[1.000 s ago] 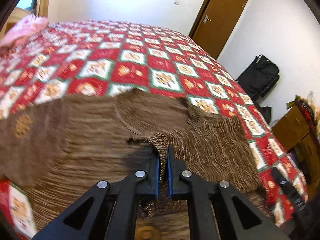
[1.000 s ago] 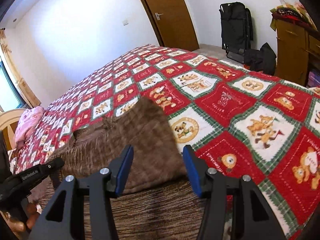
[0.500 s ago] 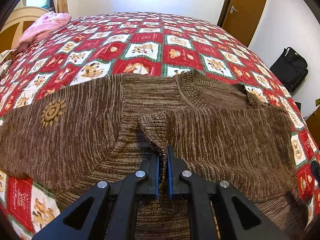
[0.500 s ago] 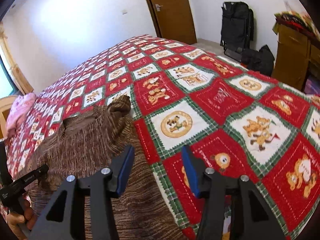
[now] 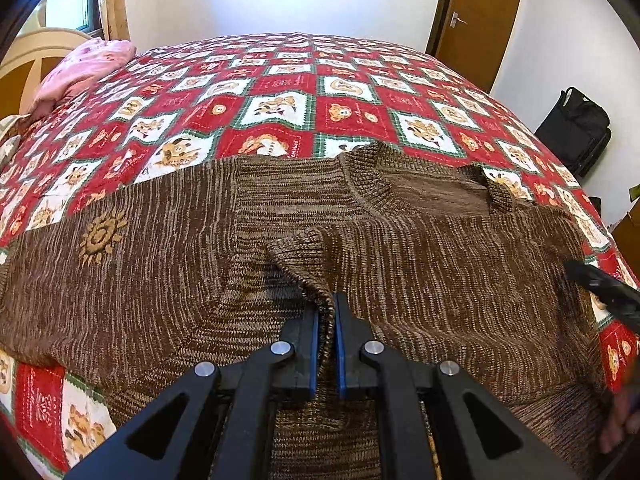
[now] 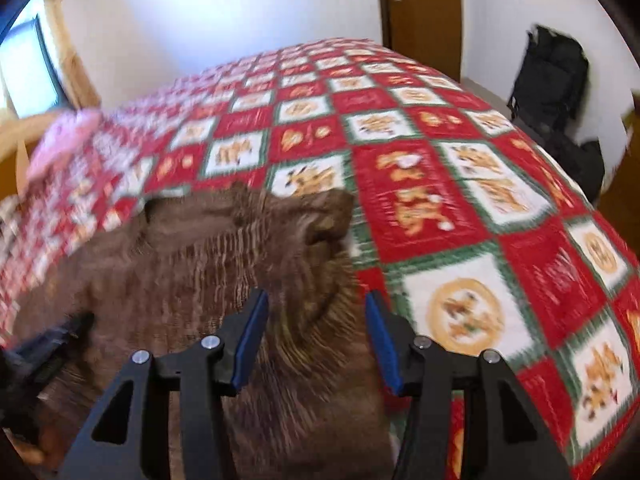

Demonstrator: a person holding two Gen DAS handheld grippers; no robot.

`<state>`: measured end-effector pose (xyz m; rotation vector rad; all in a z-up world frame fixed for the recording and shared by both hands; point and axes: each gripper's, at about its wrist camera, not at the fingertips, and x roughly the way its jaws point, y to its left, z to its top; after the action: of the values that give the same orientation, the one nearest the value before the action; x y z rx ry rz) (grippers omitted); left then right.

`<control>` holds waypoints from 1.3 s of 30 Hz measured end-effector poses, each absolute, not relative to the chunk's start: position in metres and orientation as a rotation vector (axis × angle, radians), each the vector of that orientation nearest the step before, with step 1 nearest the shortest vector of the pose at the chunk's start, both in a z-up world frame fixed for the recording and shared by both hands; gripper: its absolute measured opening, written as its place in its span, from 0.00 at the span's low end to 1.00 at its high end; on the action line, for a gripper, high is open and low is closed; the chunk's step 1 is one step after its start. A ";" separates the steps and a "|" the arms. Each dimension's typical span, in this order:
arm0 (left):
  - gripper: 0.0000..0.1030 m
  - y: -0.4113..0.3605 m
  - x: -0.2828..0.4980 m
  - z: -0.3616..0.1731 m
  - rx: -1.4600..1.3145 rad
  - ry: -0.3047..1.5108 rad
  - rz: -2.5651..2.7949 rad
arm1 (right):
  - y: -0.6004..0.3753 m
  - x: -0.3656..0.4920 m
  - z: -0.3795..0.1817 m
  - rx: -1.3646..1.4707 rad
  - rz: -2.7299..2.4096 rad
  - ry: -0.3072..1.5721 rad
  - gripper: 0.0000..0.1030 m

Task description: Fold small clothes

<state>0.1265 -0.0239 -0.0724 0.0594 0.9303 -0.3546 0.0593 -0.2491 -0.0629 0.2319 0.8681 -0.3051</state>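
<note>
The brown sweater (image 5: 420, 264) lay spread flat across the bed (image 5: 304, 92), on its red checkered quilt. Left tongs (image 5: 327, 312) were clamped on a sleeve cuff folded over the middle. Right tongs (image 6: 316, 320) hung apart over the sweater's edge, gripping nothing. Pink cloth (image 5: 84, 68) sat far back.

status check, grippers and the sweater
Left gripper shut on a sleeve cuff of the brown sweater. Right gripper open, holding nothing. Sweater on the quilt, nothing blocking.
</note>
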 end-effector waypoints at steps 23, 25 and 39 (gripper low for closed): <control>0.10 -0.072 0.108 -0.068 0.129 0.916 -0.408 | -0.350 0.036 -0.044 0.497 -0.253 0.804 0.59; 0.10 -0.069 0.107 -0.065 0.121 0.912 -0.405 | -0.345 0.058 -0.047 0.491 -0.205 0.837 0.61; 0.14 -0.100 0.098 -0.069 0.204 0.897 -0.467 | -0.354 0.106 -0.060 0.392 -0.156 0.890 0.15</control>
<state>0.0982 -0.1001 -0.0692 0.2041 0.8974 -0.4666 0.1058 -0.3535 -0.0600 0.3924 0.8905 -0.1564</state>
